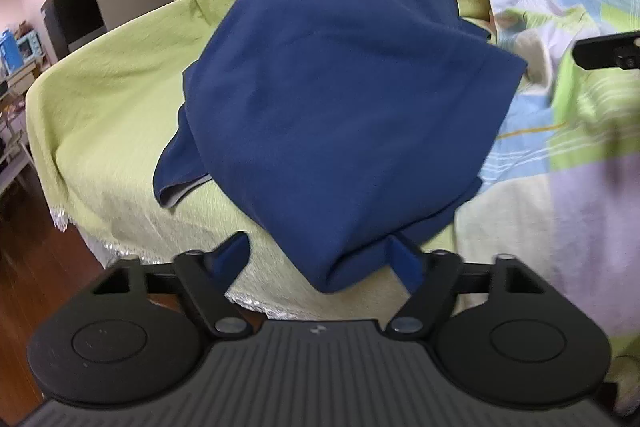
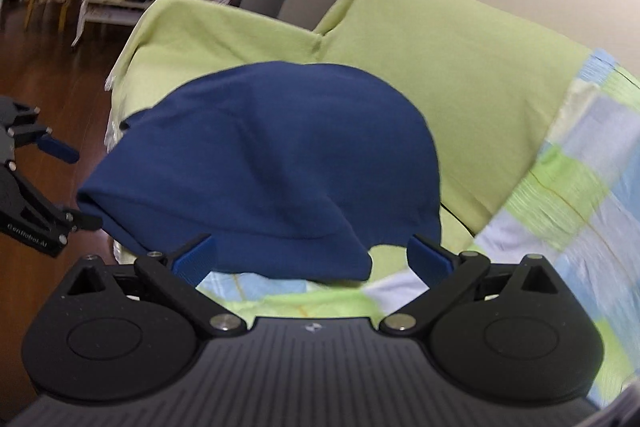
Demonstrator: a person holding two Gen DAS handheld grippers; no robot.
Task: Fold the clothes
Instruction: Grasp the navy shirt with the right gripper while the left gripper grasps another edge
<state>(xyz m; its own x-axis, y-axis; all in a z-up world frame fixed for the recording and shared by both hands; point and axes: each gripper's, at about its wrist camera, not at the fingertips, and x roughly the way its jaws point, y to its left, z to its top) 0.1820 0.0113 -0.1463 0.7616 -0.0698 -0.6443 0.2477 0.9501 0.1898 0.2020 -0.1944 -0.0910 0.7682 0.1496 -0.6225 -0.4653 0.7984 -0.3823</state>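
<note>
Left wrist view: a navy blue garment (image 1: 336, 99) of soft, matte knit lies in a rounded, domed heap on a sofa under a pale green cover (image 1: 120, 99) with a fine crinkled weave and a whitish fringe at its front edge. A sleeve-like flap with a grey inner face trails out to the left of the heap. A patchwork cloth (image 1: 560, 147) in green, light blue, lilac and white blocks lies to the right of the fingers. The left gripper (image 1: 320, 259) has black linkages and blue pads; its fingers (image 1: 232, 259) stand partly apart, and the near folded corner of the garment hangs down between them. The right-hand pad lies against or just beside the cloth, blurred, so whether it presses cannot be told; the left-hand pad is clear of it.

Right wrist view: the same garment (image 2: 272, 163) sits straight ahead of the right gripper (image 2: 312, 259), its rounded lower hem reaching into the gap between the fingers (image 2: 196, 259). These stand wide apart, with the ribbed blue pads touching nothing. Beyond the left finger, the other gripper (image 2: 60, 219) appears at the garment's far corner.
</note>
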